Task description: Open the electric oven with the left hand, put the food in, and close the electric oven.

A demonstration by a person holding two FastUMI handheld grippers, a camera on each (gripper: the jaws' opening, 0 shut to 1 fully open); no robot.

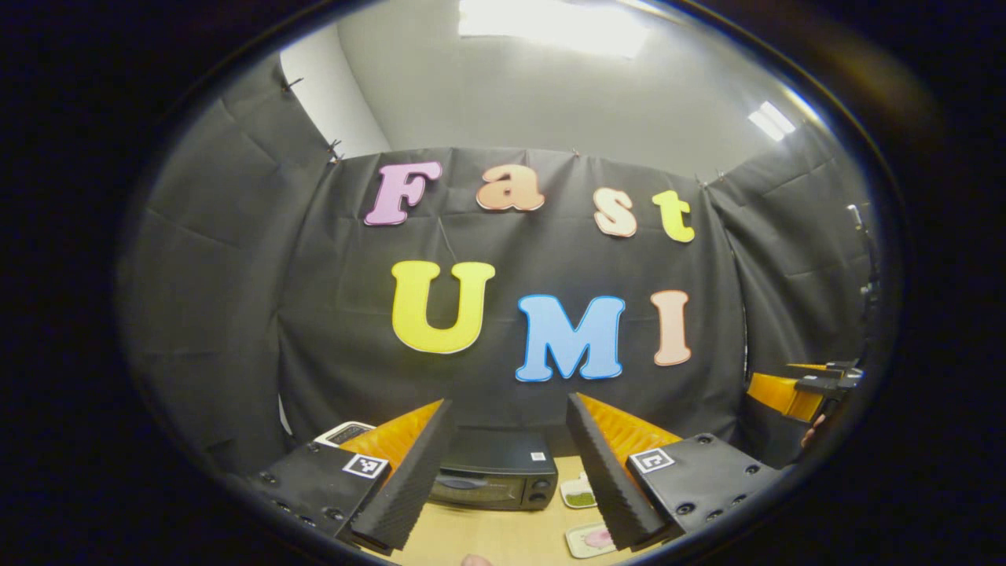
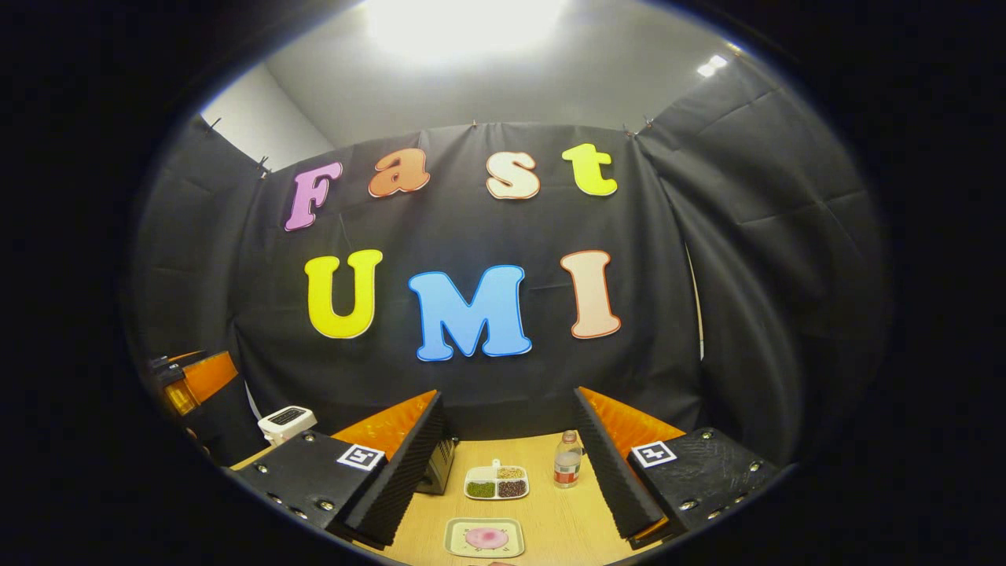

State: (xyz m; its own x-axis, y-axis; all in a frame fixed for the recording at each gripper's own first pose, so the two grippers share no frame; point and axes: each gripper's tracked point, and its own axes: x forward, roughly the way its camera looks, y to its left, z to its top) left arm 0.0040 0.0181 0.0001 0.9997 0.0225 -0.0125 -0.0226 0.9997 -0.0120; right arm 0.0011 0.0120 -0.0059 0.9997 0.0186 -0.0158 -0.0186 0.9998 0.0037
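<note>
- The electric oven [image 1: 493, 472] sits on the wooden bench [image 1: 487, 534], straight ahead of the left gripper [image 1: 509, 472], its glass door closed.
- A door like this is probably stiff and hinged, so the place to take hold is likely the handle bar along the front; pulled off-centre, the light-looking box may slide.
- The left gripper is released, jaws wide apart, holding nothing, well short of the oven.
- The right gripper [image 2: 509, 472] is also spread and empty.
- The square plate [image 2: 484, 538] nearest the right gripper holds a pink piece of food [image 2: 487, 538]; it looks small and light, possibly soft, so grip the plate rim.
- A divided dish [image 2: 496, 483] carries green, tan and dark fillings in separate compartments.
- A bottle [image 2: 567, 461] stands upright beside it.
</note>
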